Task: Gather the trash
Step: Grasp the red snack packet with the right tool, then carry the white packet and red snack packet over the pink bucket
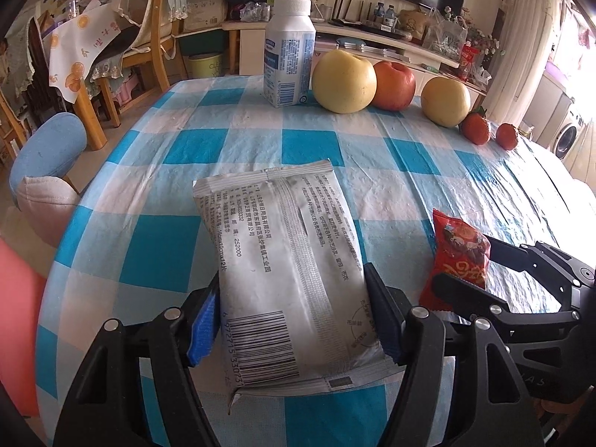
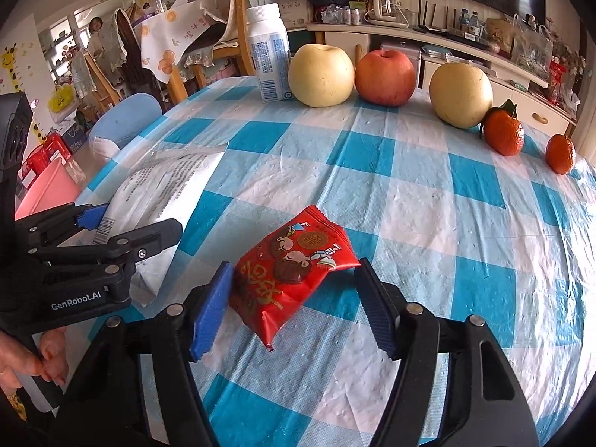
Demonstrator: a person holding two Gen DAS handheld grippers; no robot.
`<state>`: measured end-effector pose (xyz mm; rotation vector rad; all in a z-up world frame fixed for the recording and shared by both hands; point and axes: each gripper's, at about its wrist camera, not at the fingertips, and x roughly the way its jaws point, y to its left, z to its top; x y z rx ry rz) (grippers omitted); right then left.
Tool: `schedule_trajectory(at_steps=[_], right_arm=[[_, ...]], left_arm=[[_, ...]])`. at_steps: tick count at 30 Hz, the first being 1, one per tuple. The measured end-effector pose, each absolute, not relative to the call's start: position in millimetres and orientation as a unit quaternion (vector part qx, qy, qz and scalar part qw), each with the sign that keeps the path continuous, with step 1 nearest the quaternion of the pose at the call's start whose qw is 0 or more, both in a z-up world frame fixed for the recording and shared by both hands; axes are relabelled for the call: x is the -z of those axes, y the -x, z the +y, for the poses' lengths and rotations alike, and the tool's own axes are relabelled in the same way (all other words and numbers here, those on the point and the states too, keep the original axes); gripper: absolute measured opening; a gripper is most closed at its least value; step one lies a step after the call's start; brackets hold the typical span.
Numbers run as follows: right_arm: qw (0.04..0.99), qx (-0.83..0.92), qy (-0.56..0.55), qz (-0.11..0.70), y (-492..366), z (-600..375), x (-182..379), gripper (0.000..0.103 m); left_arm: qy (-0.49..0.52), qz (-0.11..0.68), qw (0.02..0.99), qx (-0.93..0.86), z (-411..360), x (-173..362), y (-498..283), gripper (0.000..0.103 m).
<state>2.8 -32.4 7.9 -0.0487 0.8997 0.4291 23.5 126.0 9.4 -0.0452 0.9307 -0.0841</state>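
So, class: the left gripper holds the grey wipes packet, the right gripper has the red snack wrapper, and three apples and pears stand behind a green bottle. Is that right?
Not quite: the bottle is white with blue print, not green, as the left wrist view shows. The rest holds: the left gripper holds the grey wipes packet, the right gripper has the red snack wrapper.

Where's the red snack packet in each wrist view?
Left wrist: red snack packet at the right, standing between the right gripper's jaws.
Right wrist: lower centre, between this camera's own jaws.
Shared landmark: white bottle at the table's far edge, left of the fruit row.
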Motion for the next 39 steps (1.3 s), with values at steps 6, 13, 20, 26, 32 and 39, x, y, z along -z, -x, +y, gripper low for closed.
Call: schedule_trajectory(at_steps=[6,13,20,26,32,39], right_arm=[[0.874,-0.228,0.013,0.429,-2,-34,-8,0.044],[0.876,-0.238,0.018,0.418,3,-33,-12,0.03],[0.884,-0.234,0.043,0.403,13,-30,-17,0.028],[0.889,-0.229,0.062,0.391,24,-25,-22,0.028],[0.893,-0.224,0.084,0.381,36,-15,-27,0.027],[0.894,-0.218,0.088,0.382,46,-6,-27,0.027]], left_arm=[[0.027,0.451,0.891,0.052,125,-9,-20,0.069],[0.036,0.448,0.892,0.058,128,-12,-14,0.07],[0.046,0.436,0.897,0.061,137,-21,-9,0.07],[0.053,0.424,0.903,0.052,148,-29,-3,0.07],[0.057,0.409,0.91,0.043,159,-41,3,0.07],[0.057,0.391,0.918,0.025,172,-54,10,0.07]])
